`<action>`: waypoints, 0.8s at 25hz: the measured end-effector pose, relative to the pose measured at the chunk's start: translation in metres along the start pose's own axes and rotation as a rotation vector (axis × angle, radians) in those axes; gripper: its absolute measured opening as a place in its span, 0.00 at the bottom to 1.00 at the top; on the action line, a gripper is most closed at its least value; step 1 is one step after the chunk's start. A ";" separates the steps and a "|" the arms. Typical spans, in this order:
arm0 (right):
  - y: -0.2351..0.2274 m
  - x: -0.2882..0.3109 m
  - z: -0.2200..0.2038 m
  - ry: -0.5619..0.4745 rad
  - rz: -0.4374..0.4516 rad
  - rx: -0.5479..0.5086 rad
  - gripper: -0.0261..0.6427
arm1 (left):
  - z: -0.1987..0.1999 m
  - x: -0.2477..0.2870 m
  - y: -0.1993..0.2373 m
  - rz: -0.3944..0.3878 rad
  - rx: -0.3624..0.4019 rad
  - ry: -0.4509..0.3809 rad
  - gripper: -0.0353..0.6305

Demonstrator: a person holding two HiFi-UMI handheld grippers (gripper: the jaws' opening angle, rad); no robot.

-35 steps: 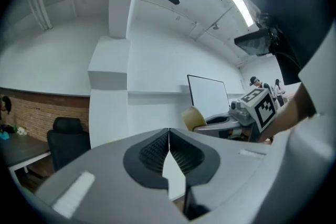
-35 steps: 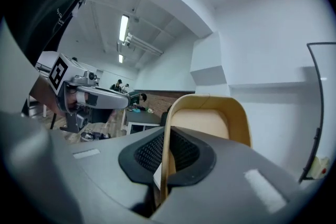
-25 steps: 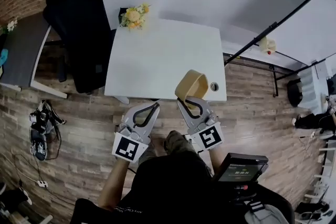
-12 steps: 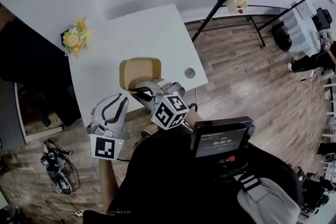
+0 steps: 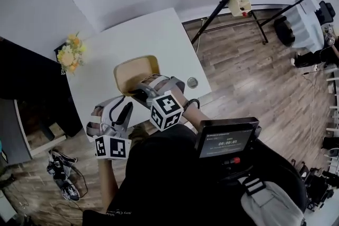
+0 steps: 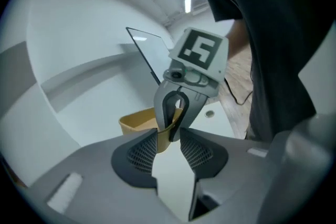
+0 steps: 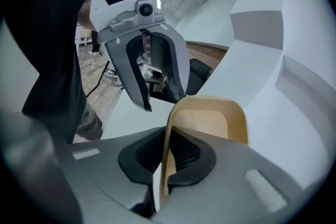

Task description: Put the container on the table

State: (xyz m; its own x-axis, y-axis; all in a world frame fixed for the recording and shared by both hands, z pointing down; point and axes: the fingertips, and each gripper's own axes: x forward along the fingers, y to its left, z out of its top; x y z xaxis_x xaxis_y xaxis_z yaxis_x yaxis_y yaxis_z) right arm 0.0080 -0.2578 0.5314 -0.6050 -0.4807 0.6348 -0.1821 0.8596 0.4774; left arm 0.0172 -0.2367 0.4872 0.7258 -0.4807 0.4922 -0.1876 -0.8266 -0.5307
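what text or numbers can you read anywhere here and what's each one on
"00:00:05": on the black screen at the person's chest, as far as the small digits show; the line above them is too small to read.
Pale print on the dark shirt: too small to read.
On the marker cubes: square patterns only, no letters.
On the container: no print shows.
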 end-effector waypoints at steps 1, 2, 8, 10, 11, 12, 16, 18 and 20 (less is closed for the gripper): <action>-0.003 0.004 -0.001 0.028 0.006 -0.012 0.07 | -0.006 0.003 0.001 -0.009 0.072 0.029 0.26; -0.006 0.009 -0.002 0.056 0.010 -0.027 0.07 | -0.012 0.004 0.003 -0.018 0.135 0.056 0.26; -0.029 0.033 0.016 0.123 -0.007 -0.073 0.07 | -0.031 -0.002 0.010 -0.090 0.240 0.079 0.27; -0.033 0.041 0.030 0.117 -0.001 -0.119 0.07 | -0.040 -0.001 0.015 -0.093 0.261 0.096 0.26; -0.034 0.046 0.036 0.116 0.001 -0.137 0.08 | -0.047 -0.001 0.018 -0.093 0.274 0.108 0.26; -0.035 0.051 0.041 0.122 0.004 -0.154 0.08 | -0.053 -0.001 0.020 -0.093 0.287 0.119 0.25; -0.037 0.065 0.048 0.154 0.015 -0.200 0.08 | -0.070 -0.003 0.030 -0.074 0.327 0.153 0.19; -0.038 0.069 0.050 0.153 0.020 -0.212 0.07 | -0.081 -0.002 0.035 -0.064 0.358 0.194 0.10; -0.037 0.070 0.054 0.146 0.027 -0.227 0.07 | -0.091 0.000 0.036 -0.058 0.365 0.222 0.06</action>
State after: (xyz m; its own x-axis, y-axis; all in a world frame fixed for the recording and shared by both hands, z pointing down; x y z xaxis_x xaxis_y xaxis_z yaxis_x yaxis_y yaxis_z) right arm -0.0695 -0.3140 0.5256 -0.4864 -0.4919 0.7221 0.0209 0.8197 0.5724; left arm -0.0500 -0.2931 0.5311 0.5609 -0.5209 0.6434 0.1242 -0.7155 -0.6875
